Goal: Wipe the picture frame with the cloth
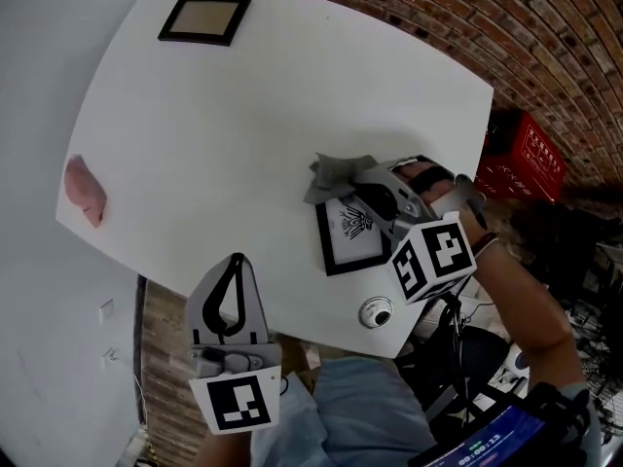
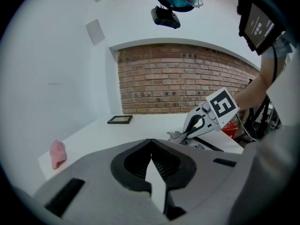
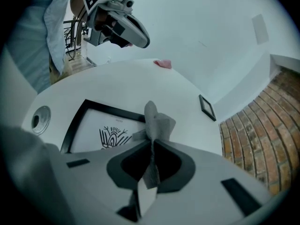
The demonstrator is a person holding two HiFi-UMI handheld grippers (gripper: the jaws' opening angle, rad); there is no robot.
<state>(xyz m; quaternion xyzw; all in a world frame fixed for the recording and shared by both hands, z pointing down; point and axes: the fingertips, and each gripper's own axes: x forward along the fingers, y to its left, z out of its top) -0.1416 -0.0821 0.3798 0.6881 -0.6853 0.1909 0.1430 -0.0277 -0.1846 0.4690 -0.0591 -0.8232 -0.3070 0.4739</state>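
We are pinching a grey cloth [image 3: 157, 123] in the right gripper [image 3: 151, 142]. Its jaws are closing tight on the fabric, which is standing up in a crumpled fold beyond the tips. We are holding that gripper over the far end of the black picture frame [image 1: 352, 236], which is lying flat on the white table [image 1: 243, 144] close to its near right edge. The frame is showing a small black line drawing on white paper. In the head view the cloth is bunching at the frame's far edge and spreading onto the table just beyond it.

We are holding the left gripper [image 1: 236, 261] over the near edge of the table, well apart from the frame. Its jaws are meeting at the tips, with nothing between them.

A round metal fitting [image 1: 375, 312] is sitting in the tabletop just beside the frame's near corner. A second, smaller black frame [image 1: 204, 17] is lying at the far corner of the table. A small pink wad [image 1: 86, 191] is resting near the left edge. A red crate [image 1: 526, 159] is standing on the brick floor beyond the table's right side.
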